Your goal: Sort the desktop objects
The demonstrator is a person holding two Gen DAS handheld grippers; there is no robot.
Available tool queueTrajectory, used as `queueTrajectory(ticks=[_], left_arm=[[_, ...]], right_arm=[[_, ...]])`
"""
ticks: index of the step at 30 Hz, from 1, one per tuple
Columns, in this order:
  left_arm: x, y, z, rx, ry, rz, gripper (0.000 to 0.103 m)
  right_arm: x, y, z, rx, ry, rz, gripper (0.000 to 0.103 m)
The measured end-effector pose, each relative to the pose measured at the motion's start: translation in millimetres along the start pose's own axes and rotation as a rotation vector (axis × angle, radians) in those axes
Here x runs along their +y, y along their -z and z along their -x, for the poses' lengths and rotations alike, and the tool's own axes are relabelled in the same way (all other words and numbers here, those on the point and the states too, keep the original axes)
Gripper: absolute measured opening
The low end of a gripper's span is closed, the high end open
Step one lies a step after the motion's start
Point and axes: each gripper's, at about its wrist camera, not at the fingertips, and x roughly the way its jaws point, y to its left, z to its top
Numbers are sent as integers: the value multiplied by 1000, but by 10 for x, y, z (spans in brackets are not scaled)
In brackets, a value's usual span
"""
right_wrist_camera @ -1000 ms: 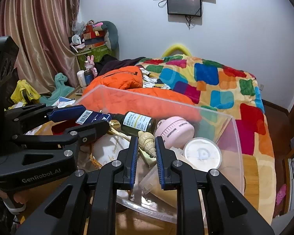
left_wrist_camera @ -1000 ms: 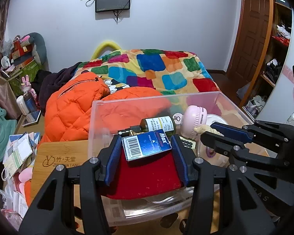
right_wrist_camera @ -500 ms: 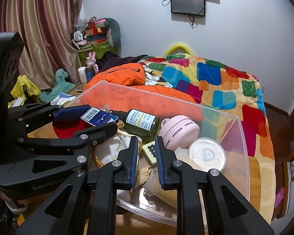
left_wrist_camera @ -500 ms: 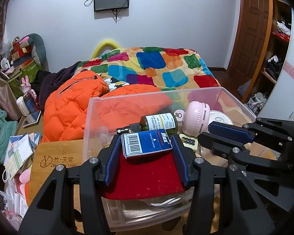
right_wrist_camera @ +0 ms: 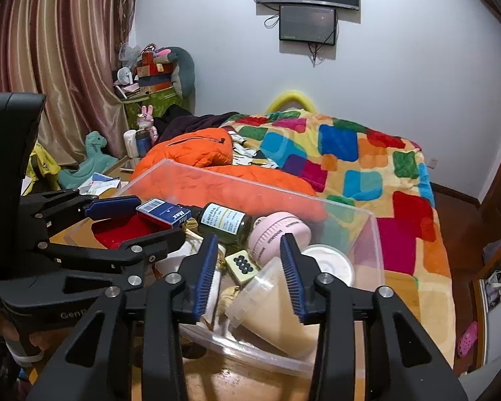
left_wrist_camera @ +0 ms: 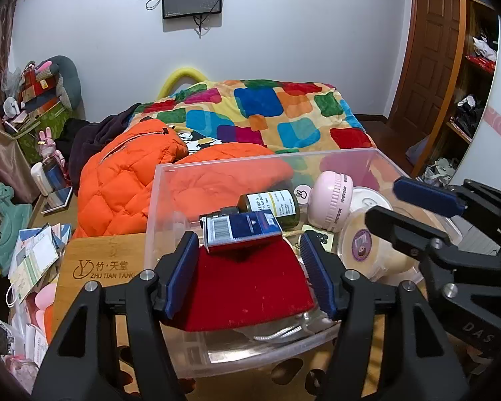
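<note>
Opening its jaws, the left gripper [left_wrist_camera: 247,267] is letting go of the small blue barcode box [left_wrist_camera: 240,229], now lying on red cloth [left_wrist_camera: 250,287] inside the clear plastic bin [left_wrist_camera: 217,173], while the right gripper [right_wrist_camera: 248,274] is also opening, pads touching nothing.

The right gripper [right_wrist_camera: 250,274] hangs over the near edge of the clear plastic bin [right_wrist_camera: 377,250], its jaws opening with nothing pressed between them; below the gap lie a small cream tile with black dots [right_wrist_camera: 243,266] and a capped beige container [right_wrist_camera: 270,304]. Farther in sit a pink round gadget [right_wrist_camera: 279,235] and a dark green bottle [right_wrist_camera: 225,222]. At the left, the left gripper [right_wrist_camera: 147,217] straddles a blue box [right_wrist_camera: 165,212] lying on a red pouch [right_wrist_camera: 123,230].
</note>
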Motion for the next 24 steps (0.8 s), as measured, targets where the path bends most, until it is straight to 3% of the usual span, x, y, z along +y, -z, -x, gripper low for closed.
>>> queueTrajectory(ticks=[3,13,17,24], left_arm=[[10,-2,30,0,0,7,69],[-7,21,196,-27,-14,5,75],[-7,38,277,-35,-15,17,90],[49,76,425,-46,-11,61,96]], right_arm=[[-14,12,48,-4,15,1,43],[-39,58,218,-23,35,-24,62],[-25,76,302,-38,64,-26,79],[-41,96,428,-56,102,-37,86]])
